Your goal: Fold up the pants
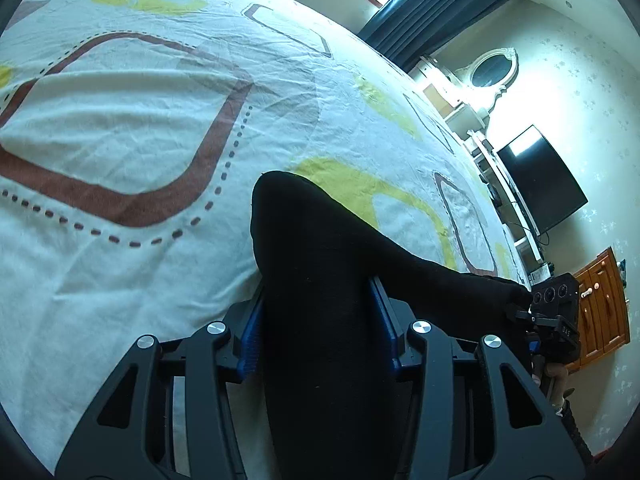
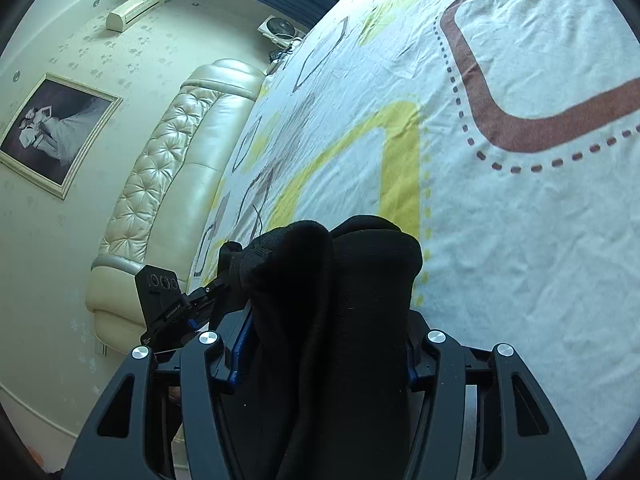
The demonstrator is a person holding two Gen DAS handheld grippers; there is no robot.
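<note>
Black pants [image 1: 320, 280] bunched between the blue pads of the left gripper [image 1: 320, 320], clamped there, raised over the patterned bedsheet [image 1: 120, 120]. Stretched toward four o'clock to the right gripper [image 2: 332, 344], likewise closed on a thick fold, apparently doubled. Headboard [image 2: 168, 152] at nine o'clock in the right view; television [image 1: 540, 176] at three in the left.

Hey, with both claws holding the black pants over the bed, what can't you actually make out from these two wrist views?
- Left wrist view: the left claw fingertips are buried under the black pants.
- Right wrist view: the right claw fingertips, likewise covered by cloth.
- Both views: the pants' lower part is cut off by the bottom edge, so waistband, legs and fold state are unclear.
- Left wrist view: the bed sheet under the pants is hidden.
</note>
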